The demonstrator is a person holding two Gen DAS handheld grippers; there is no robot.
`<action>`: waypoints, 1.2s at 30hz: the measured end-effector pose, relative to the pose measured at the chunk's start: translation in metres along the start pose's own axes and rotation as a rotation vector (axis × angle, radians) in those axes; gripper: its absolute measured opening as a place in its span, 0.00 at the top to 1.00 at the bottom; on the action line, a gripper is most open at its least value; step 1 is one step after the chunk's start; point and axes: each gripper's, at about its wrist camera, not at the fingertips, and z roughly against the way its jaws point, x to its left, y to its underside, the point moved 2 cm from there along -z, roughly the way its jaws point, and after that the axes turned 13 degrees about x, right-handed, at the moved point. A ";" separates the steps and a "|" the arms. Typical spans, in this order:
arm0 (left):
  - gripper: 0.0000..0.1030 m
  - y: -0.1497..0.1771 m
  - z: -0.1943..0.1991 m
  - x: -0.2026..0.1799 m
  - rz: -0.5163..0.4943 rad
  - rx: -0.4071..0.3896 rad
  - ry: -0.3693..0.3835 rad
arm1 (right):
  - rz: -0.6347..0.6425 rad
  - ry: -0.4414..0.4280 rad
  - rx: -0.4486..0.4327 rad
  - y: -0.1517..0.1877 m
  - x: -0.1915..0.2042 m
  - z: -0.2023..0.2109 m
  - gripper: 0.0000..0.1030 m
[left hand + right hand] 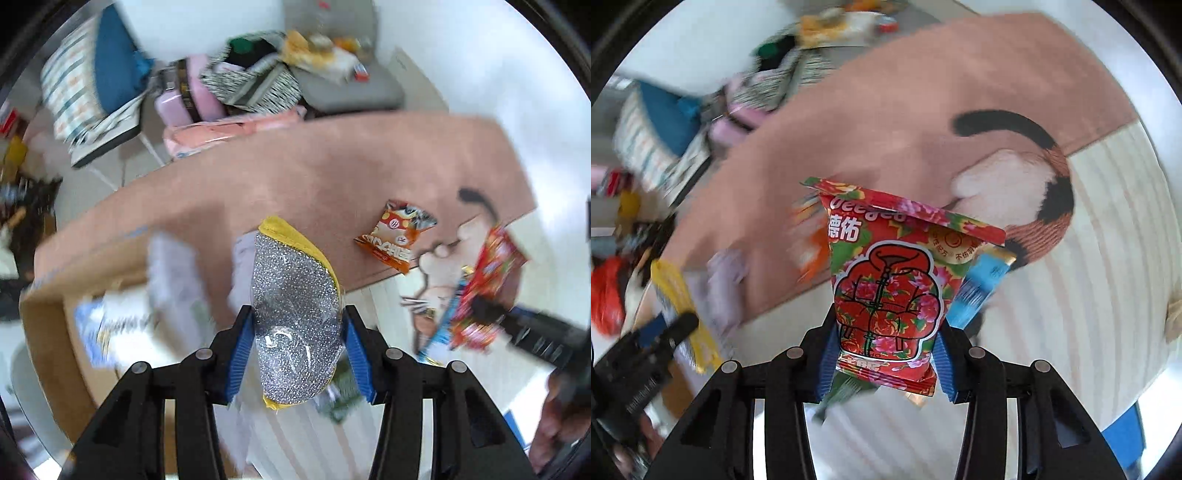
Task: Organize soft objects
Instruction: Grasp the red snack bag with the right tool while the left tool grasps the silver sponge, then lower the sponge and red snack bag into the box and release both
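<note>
Motion blur smears both views; the left gripper (299, 332) has its blue-padded fingers (240, 347) clamped on a sponge (295, 317), silver mesh over a yellow rim, held upright between them above the rug (295, 166); the sponge hangs over the rug's near edge, just beside a cardboard box (48, 332) whose blurred contents lie at the lower left. An orange snack pack (397, 236) lies flat on the rug toward its right edge, apart from the sponge. At the right, the right gripper (491, 310) shows in the left view, carrying a red packet (487, 280).

Seen from its own camera, the right gripper (886, 350) has its fingers (827, 358) closed on that red packet (886, 291), a flowered pouch with a jacket printed on it, upright, its sealed top tilted; a blue packet (979, 291) sits just behind its right side, though whether it is also gripped cannot be told. Below lies the rug (886, 110) with a cat figure (1034, 166) near its right edge and pale floor (1108, 295) beyond. The left gripper (661, 332) with the sponge's yellow rim (679, 302) appears at the left.
</note>
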 end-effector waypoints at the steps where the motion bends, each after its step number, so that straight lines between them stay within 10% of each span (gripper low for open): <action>1: 0.56 0.009 0.011 0.011 0.020 -0.017 0.016 | 0.036 -0.006 -0.005 0.013 0.014 0.004 0.54; 12: 0.56 0.098 0.056 0.185 0.222 -0.055 -0.022 | 0.410 0.027 0.017 0.155 0.198 -0.011 0.54; 19: 0.56 0.099 0.026 0.272 0.309 -0.024 -0.059 | 0.491 0.178 0.095 0.185 0.289 -0.085 0.54; 36: 0.54 0.031 -0.059 0.346 0.321 0.160 0.017 | 0.470 0.368 0.218 0.176 0.310 -0.180 0.54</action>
